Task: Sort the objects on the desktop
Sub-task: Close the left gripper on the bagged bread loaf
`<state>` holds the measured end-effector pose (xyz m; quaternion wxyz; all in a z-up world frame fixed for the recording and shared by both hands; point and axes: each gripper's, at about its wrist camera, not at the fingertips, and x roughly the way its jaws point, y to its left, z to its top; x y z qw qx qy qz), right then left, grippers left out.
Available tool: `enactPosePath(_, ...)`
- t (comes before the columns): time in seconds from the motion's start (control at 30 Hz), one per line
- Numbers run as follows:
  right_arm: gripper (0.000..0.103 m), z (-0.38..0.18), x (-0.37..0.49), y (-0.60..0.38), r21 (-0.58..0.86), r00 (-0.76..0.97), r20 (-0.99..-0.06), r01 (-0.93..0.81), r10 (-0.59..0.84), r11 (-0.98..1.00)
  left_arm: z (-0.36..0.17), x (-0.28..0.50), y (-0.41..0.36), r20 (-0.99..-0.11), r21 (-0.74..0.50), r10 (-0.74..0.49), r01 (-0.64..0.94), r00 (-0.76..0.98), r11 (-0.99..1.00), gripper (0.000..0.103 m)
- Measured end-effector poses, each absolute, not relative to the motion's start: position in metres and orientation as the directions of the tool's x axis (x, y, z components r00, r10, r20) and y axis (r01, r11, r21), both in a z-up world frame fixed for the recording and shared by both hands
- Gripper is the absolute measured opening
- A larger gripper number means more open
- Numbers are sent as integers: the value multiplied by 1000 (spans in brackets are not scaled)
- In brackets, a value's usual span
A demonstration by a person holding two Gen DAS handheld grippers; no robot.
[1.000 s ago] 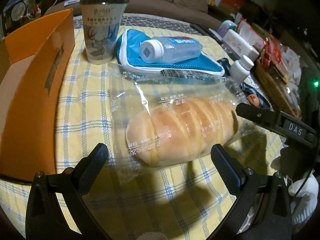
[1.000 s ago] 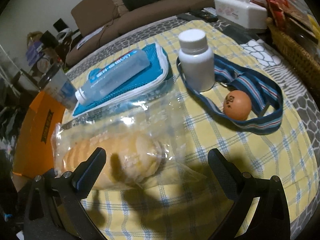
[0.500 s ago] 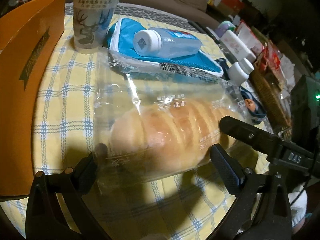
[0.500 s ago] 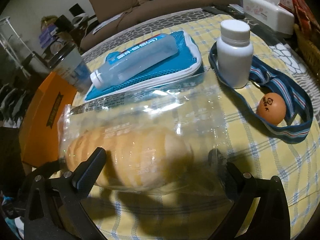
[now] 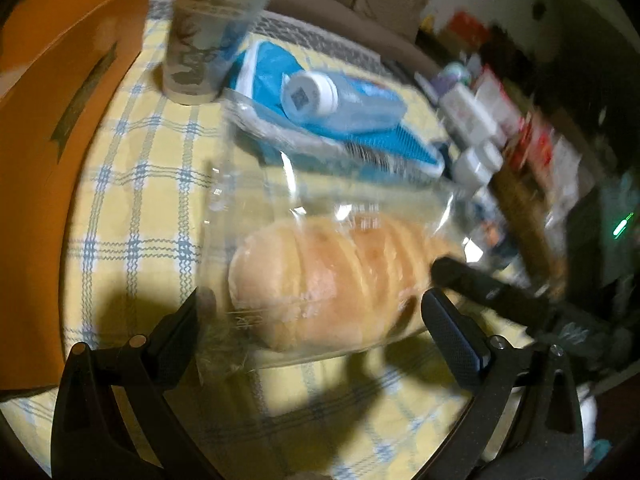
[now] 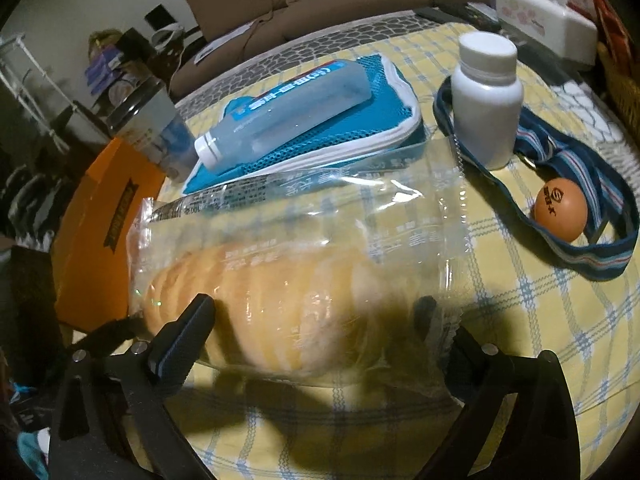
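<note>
The bagged bread loaf (image 6: 280,300) lies on the checked table (image 6: 520,320) between our two tools, just in front of the blue mesh pouch (image 6: 320,136) and beside the orange box (image 5: 48,160). Our right hand-held gripper (image 6: 316,320) straddles one end, its jaws wide but just narrowing, pads not yet pressing. Our left hand-held gripper (image 5: 316,316) stands apart around the other end. We should close gently on the loaf itself, not only the slippery film, so it lifts level. Compared with a second ago, both tools have come closer and the loaf fills more of each view.
</note>
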<state>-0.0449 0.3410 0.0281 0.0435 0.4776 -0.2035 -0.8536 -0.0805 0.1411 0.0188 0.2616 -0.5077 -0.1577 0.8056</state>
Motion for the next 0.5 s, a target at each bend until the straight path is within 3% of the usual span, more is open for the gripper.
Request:
enactPosePath(0.1, 97, 29, -44, 342, 397, -540, -792, -103, -284, -912, 11, -88, 127, -694, -623, 643, -176, -324, -762, 102)
enactPosePath(0.27, 96, 29, -43, 338, 379, -539, -794, -78, -280, -922, 16, -88, 148, -765, -503, 565, -261, -310, -824, 100)
enactPosePath(0.5, 91, 31, -43, 334, 370, -547, -790, -63, -278, -927, 19, -84, 148, -755, -520, 586, -276, -294, -808, 89)
